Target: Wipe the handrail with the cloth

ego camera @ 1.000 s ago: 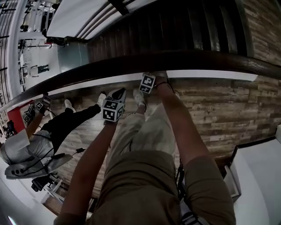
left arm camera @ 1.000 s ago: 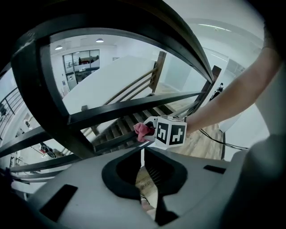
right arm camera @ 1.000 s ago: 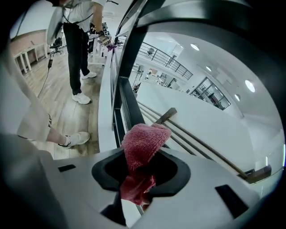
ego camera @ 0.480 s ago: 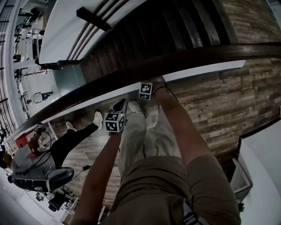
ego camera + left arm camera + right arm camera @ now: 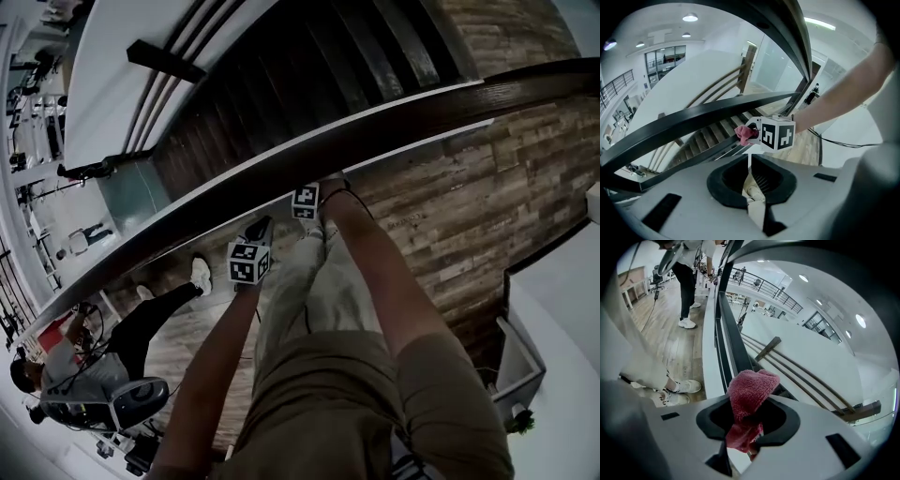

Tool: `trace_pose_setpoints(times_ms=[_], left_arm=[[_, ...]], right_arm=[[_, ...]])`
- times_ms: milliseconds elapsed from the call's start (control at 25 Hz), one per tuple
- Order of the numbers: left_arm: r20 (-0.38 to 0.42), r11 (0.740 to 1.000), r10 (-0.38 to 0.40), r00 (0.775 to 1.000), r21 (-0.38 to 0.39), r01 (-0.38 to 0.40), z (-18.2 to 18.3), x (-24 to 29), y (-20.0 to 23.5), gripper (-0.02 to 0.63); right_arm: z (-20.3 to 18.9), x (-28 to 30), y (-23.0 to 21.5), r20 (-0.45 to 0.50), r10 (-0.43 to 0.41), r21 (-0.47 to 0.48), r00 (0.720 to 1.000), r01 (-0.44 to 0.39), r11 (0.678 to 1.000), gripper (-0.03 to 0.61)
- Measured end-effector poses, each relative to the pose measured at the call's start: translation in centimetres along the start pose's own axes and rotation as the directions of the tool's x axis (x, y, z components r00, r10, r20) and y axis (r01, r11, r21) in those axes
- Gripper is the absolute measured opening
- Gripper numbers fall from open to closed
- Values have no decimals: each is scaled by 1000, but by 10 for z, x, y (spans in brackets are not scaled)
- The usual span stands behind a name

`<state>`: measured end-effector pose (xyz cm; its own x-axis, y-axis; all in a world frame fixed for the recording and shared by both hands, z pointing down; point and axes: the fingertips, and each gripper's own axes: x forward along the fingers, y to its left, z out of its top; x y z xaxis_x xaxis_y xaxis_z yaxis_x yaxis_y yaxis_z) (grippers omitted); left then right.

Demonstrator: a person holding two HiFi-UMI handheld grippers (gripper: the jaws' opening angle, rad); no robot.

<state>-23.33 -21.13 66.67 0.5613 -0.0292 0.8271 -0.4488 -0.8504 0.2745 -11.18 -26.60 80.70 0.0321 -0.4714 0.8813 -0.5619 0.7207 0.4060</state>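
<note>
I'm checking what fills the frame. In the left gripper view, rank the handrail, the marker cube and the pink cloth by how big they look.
1. handrail, by far
2. marker cube
3. pink cloth, partly hidden by the cube

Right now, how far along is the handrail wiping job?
Done: the pink cloth is clamped in the right gripper. In hand: it sits by the dark handrail; contact is unclear. The left gripper is shut, empty. Left: no wiped stretch shows, so treat the whole rail as pending.
</note>
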Motion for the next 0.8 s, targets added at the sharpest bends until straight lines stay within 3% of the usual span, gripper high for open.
trace_pose_setpoints(times_ms=[240, 400, 640, 800], left_arm=[[-12, 997, -43, 999, 56, 44, 22, 19, -25, 18], [-52, 997, -18, 998, 77, 22, 29, 37, -40, 18], [-88, 997, 53, 995, 64, -48, 55, 85, -86, 18], [-108, 996, 76, 991, 45, -71, 72, 130, -144, 18]], right_arm=[[-51, -13, -16, -52, -16, 51, 999, 18, 999, 130], [-104, -16, -32, -79, -39, 121, 996, 48, 991, 130], [-180, -27, -61, -31, -64, 73, 997, 66, 995, 130], [-248, -30, -68, 6, -75, 58, 997, 75, 995, 130]])
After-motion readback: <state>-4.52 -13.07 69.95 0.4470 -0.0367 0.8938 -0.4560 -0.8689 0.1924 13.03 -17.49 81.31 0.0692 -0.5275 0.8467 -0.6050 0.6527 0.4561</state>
